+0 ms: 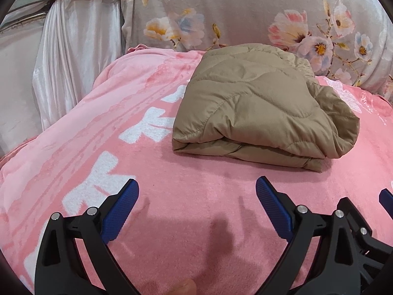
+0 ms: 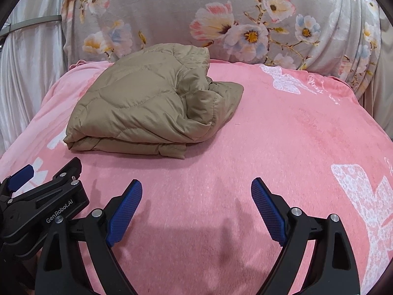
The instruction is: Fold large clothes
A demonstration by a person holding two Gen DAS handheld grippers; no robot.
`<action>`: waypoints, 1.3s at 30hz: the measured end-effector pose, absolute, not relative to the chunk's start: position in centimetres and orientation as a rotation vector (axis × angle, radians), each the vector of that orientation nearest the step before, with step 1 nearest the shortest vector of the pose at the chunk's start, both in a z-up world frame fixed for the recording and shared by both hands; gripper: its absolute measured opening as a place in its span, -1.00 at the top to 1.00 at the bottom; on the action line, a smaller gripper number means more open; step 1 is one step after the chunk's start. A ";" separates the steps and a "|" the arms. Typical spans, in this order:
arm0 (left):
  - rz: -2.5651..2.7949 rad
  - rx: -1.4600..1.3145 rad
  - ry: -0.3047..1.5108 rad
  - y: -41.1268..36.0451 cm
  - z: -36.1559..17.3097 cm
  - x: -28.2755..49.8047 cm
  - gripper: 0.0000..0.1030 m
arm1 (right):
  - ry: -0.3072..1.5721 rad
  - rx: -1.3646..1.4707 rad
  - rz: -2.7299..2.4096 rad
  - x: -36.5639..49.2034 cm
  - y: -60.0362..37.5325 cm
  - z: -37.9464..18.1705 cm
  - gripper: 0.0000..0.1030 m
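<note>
A tan quilted jacket [image 1: 258, 105] lies folded into a thick bundle on the pink blanket [image 1: 98, 127]; the right wrist view has the jacket [image 2: 147, 105] left of centre. My left gripper [image 1: 196, 196] stands open over bare blanket, a short way in front of the bundle, with nothing between its blue pads [image 1: 122, 211]. My right gripper [image 2: 196, 196] is open too, empty, in front and to the right of the jacket. Each wrist view catches the other gripper beside it: the right one [image 1: 363, 221] and the left one [image 2: 32, 201].
A grey floral cloth [image 2: 221, 19] covers the upright back behind the blanket. White satin curtains [image 1: 61, 56] hang at the left, past the blanket's left edge. Pink blanket [image 2: 307, 135] with white butterfly prints stretches to the right of the jacket.
</note>
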State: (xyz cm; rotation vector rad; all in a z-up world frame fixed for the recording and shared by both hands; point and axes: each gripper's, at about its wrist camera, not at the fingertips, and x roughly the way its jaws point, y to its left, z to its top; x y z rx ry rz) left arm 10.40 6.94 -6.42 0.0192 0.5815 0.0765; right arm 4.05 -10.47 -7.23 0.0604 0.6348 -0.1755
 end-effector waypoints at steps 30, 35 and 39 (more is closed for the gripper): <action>0.089 0.020 0.586 7.0 -6.6 10.4 -0.81 | 0.640 0.057 -0.178 4.1 -10.3 -7.3 -0.70; 0.088 0.020 0.586 7.1 -6.6 10.4 -0.80 | 0.639 0.057 -0.178 4.1 -10.3 -7.3 -0.70; 0.088 0.021 0.587 7.1 -6.6 10.4 -0.80 | 0.639 0.056 -0.178 4.1 -10.3 -7.3 -0.70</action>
